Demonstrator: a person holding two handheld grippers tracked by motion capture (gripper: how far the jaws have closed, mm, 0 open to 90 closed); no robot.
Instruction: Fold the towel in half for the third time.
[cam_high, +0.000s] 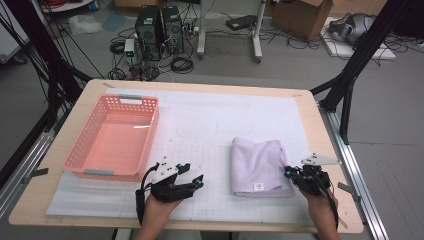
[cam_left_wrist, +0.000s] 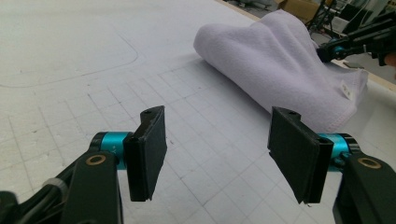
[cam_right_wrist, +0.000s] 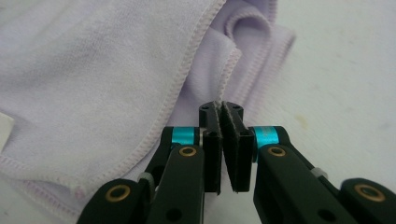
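A folded lilac towel (cam_high: 257, 165) (cam_left_wrist: 280, 56) (cam_right_wrist: 93, 70) lies on the white gridded mat, right of centre, with a small label near its front edge. My right gripper (cam_high: 289, 173) (cam_right_wrist: 224, 109) sits at the towel's right front corner, jaws shut with a thin stitched hem of one towel layer pinched between the pads. It also appears far off in the left gripper view as the right gripper (cam_left_wrist: 329, 50). My left gripper (cam_high: 195, 175) (cam_left_wrist: 217, 120) rests low over the mat to the left of the towel, open, with nothing between its jaws.
A pink plastic basket (cam_high: 150, 137) stands at the left of the mat (cam_high: 210, 115) with nothing in it. The wooden table's front edge (cam_high: 225, 225) runs just behind both hands. Cables, computers and boxes sit on the floor beyond the table.
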